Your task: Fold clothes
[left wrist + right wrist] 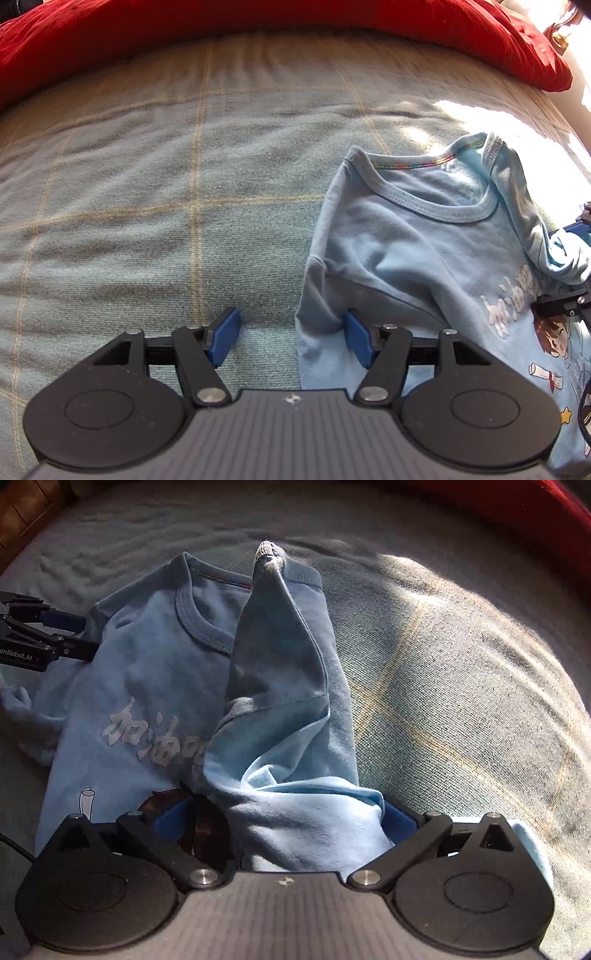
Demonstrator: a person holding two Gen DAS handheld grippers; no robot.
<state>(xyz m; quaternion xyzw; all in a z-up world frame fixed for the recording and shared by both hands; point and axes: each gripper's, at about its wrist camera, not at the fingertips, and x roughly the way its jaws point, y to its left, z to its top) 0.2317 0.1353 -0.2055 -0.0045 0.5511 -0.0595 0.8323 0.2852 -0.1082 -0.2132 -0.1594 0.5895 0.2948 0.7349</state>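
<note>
A light blue child's T-shirt [424, 258] lies face up on a bed covered by a grey-green blanket with thin yellow check lines [147, 184]. The shirt is the landmark for everything here. Its ribbed neckline [436, 206], trimmed inside with rainbow stitching, points toward a red quilt [258, 22] bunched along the far edge of the blanket. Pale Chinese characters [155, 734] run across the chest, above a cartoon child with brown hair [554, 339].

The left gripper [291, 339] points steeply down at the shirt's left sleeve edge. Its blue pads are spread: one pad [356, 339] rests against the sleeve fabric, the other [223, 339] sits on bare blanket just beside the shirt. The cloth edge lies between them, not pinched.

The right gripper [284, 819] hangs over the shirt's opposite side, where the right sleeve and side panel [288, 686] are folded inward over the chest, covering part of the lettering. Its jaws stand wide apart, and a bunched fold of shirt fabric lies loosely between them, touching the blue pad [399, 819] on the outer side. The inner pad sits over the cartoon print.

Bright sunlight falls across the blanket beyond the shirt's folded side.
</note>
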